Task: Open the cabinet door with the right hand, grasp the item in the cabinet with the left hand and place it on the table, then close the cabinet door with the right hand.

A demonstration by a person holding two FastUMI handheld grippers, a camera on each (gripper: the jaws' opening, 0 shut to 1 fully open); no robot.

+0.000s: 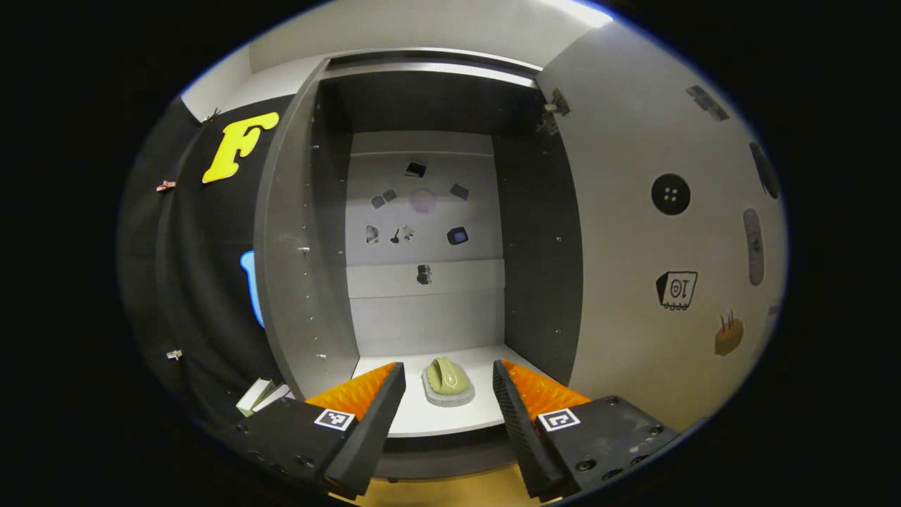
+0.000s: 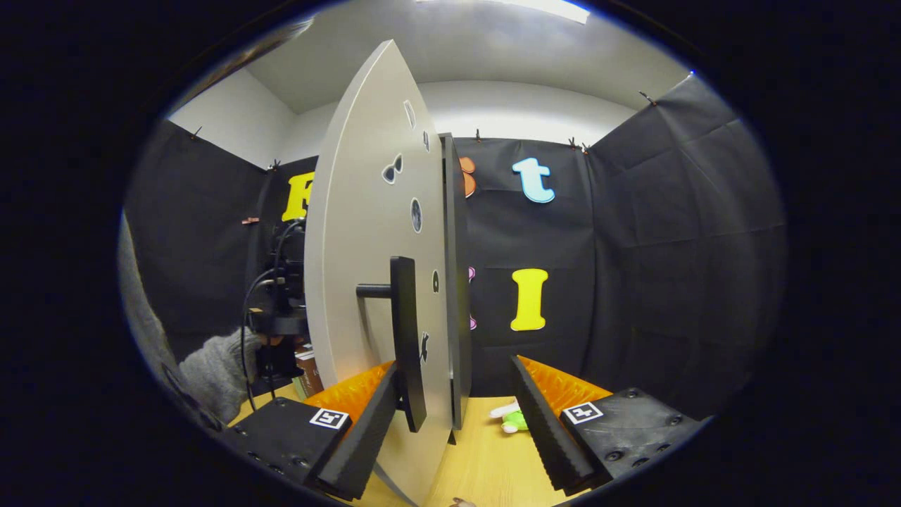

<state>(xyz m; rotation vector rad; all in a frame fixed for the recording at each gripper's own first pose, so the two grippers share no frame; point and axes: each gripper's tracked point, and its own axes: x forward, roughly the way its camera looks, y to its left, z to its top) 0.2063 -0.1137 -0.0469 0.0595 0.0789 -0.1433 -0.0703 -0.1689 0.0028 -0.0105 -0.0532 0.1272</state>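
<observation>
In the left gripper view, the black cloth wall hangs at the far left, and next to it stands the tall dark grey cabinet (image 1: 429, 232) with its inside open to view. Small stickers dot its pale back panel. The left tongs (image 1: 449, 391) are held in front of the opening with the jaws spread wide apart and nothing between them. Past the gap between the fingers, a small olive-green rounded item on a grey base (image 1: 448, 381) sits on the white bottom shelf (image 1: 436, 415), near the shelf's front edge and not touched by either finger. To the right, the light grey cabinet door (image 1: 654, 232) stands swung open, its inner face carrying several stickers and its hinge visible at the top corner.

In the right gripper view, a grey sleeve (image 2: 211, 373) shows at the far left, with the other gripper's dark body and cables above it. Beside that the cabinet door (image 2: 366, 282) is seen almost edge-on, with its black bar handle (image 2: 407, 338) standing out from the outer face. The right tongs (image 2: 457, 394) are spread apart; the handle's lower end sits just beside the inner side of the left finger, and I cannot tell whether they touch. On the light wooden desk (image 2: 486, 458), a small green and white object (image 2: 512, 418) lies between the fingers, farther back.
</observation>
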